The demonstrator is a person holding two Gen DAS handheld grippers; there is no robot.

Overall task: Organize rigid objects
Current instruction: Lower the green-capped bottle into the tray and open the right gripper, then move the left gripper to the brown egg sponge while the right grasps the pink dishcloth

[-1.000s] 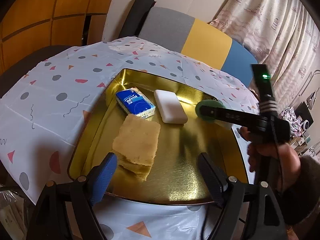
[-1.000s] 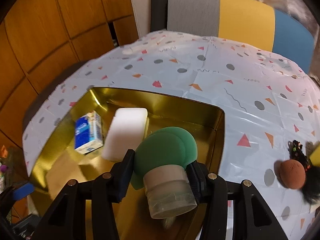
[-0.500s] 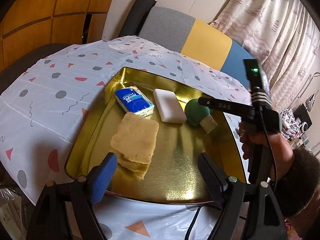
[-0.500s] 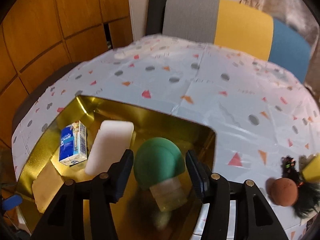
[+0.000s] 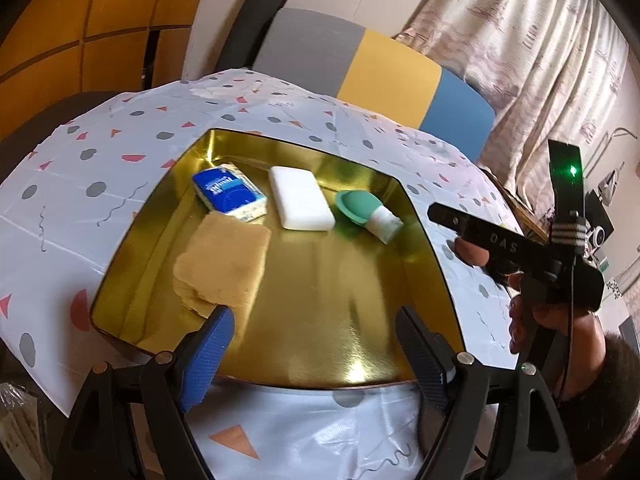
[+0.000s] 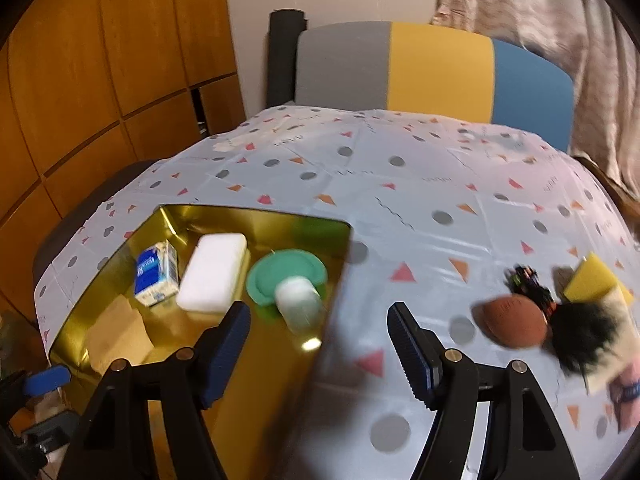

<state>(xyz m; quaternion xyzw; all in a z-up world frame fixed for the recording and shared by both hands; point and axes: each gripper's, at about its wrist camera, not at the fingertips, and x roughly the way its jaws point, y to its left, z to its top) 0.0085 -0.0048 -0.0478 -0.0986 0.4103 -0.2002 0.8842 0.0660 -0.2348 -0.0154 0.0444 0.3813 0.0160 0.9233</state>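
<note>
The green-capped bottle lies on its side in the gold tray, cap toward the far wall, clear base toward the tray's near right, just beside the white block. The right gripper has just been opening, nothing between its jaws; the left gripper hangs wide, empty.

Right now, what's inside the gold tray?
Inside the gold tray: blue tissue pack, white block, green-capped bottle, tan sponge. Whatever lies beneath them is covered.
</note>
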